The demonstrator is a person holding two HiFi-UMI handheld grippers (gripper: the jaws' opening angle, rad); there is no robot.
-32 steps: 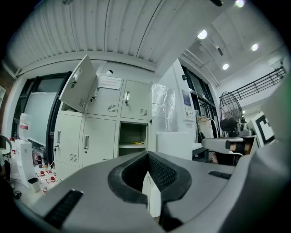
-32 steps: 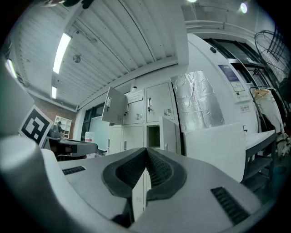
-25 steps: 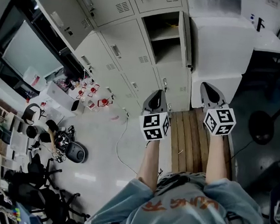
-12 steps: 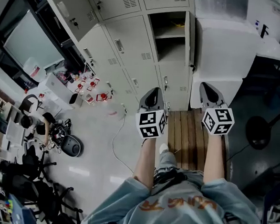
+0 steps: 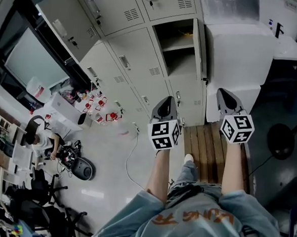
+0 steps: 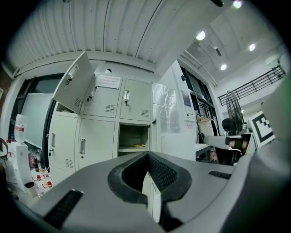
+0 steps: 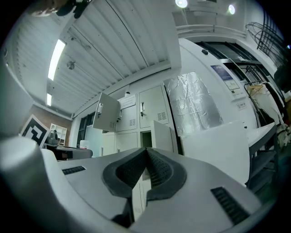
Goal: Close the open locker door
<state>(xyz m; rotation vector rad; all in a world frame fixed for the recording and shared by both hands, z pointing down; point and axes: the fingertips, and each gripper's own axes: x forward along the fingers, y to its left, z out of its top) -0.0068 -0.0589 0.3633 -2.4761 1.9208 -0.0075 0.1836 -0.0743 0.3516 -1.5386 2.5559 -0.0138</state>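
Observation:
The grey lockers (image 5: 143,54) stand ahead. One middle compartment (image 5: 177,36) is open, its door (image 5: 198,40) swung out to the right and seen edge-on. In the left gripper view the open compartment (image 6: 132,139) shows a shelf, with the door (image 6: 153,133) beside it. The right gripper view shows the same door (image 7: 163,135) face-on. A second door (image 5: 64,13) hangs open at the upper left. My left gripper (image 5: 165,100) and right gripper (image 5: 223,94) are held side by side, short of the lockers. Both are shut and empty, as the left gripper (image 6: 148,155) and right gripper (image 7: 146,151) show in their own views.
A white cabinet (image 5: 239,51) stands right of the open door. A wooden platform (image 5: 209,150) lies under me, with my shoe (image 5: 188,157) on it. A cable (image 5: 130,155) trails over the floor. Bottles (image 5: 98,107), chairs and clutter fill the left side.
The view has shifted slightly against the lockers. My leg and shoe have come forward onto the wooden platform. Both grippers keep their pose and stay shut.

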